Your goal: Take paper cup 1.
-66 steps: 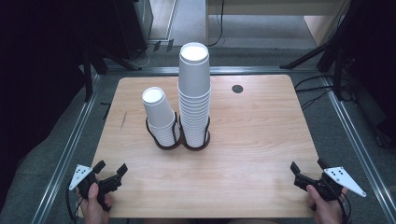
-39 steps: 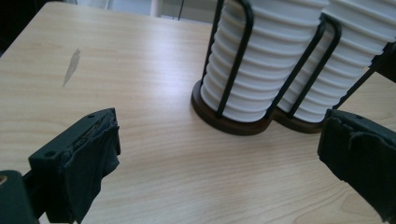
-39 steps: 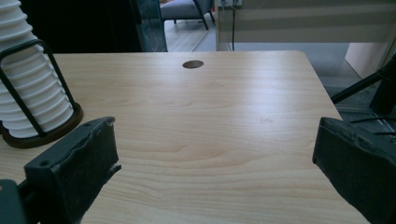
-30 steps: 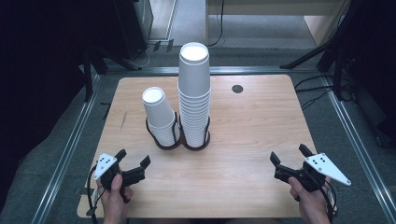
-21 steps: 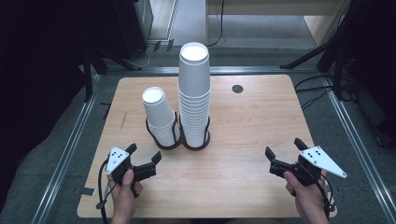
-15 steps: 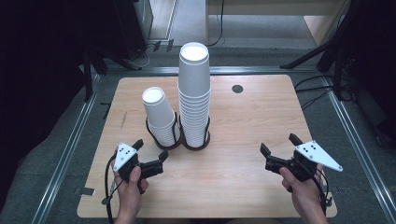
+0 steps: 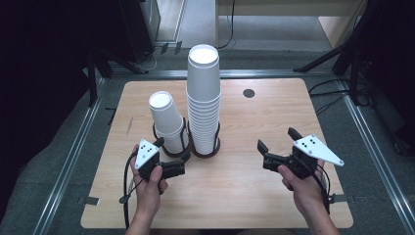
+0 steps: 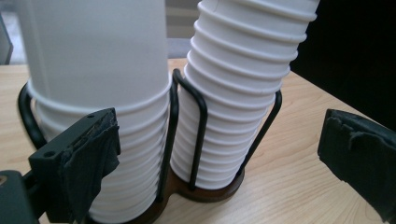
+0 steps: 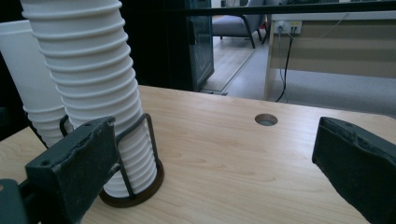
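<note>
Two stacks of white paper cups stand in black wire holders at the middle of the wooden table (image 7: pixel 274 205). The short stack (image 7: pixel 166 122) is on the left and the tall stack (image 7: pixel 203 98) on the right. My left gripper (image 7: pixel 172 150) is open, right at the foot of the short stack. In the left gripper view, the short stack (image 8: pixel 98 70) and the tall stack (image 8: pixel 238 93) loom close between the jaws of the left gripper (image 8: pixel 224 158). My right gripper (image 7: pixel 278 139) is open, a short way right of the tall stack (image 9: pixel 98 93), and holds nothing (image 9: pixel 219 158).
A round cable hole (image 7: pixel 248 93) sits in the table's far right part. Metal rails (image 7: pixel 73 156) run along the floor on both sides. Behind the table are dark stands and cables (image 7: pixel 333 58). Bare tabletop lies in front and to the right.
Both grippers have moved forward from the table's front corners toward the cup stacks. The left one has come up against the short stack's holder. Both stayed open.
</note>
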A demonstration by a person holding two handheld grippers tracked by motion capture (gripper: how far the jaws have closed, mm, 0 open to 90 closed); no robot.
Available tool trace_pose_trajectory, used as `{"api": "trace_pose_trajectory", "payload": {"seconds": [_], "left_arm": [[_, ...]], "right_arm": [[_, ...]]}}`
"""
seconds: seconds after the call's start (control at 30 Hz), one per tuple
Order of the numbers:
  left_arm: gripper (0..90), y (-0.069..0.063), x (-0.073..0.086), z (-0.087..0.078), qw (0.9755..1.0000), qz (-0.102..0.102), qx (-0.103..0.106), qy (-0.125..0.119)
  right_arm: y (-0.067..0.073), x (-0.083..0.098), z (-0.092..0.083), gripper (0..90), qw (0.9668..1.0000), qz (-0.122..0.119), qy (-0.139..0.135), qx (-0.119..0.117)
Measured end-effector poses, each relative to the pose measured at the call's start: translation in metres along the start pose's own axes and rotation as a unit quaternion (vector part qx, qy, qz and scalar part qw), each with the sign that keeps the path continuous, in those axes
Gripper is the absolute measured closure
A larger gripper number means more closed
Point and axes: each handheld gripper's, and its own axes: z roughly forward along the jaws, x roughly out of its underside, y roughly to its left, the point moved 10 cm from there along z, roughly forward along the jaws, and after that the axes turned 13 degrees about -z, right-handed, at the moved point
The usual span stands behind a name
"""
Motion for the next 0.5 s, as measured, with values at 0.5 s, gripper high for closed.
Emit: {"api": "trace_pose_trajectory", "payload": {"seconds": [0.5], "left_arm": [[0.0,-0.026,-0.013,0.021,0.9997,0.020,0.014,0.004]], "right_arm": [[0.020,-0.045,0.024,0.8,0.9995,-0.001,-0.024,-0.021]]}}
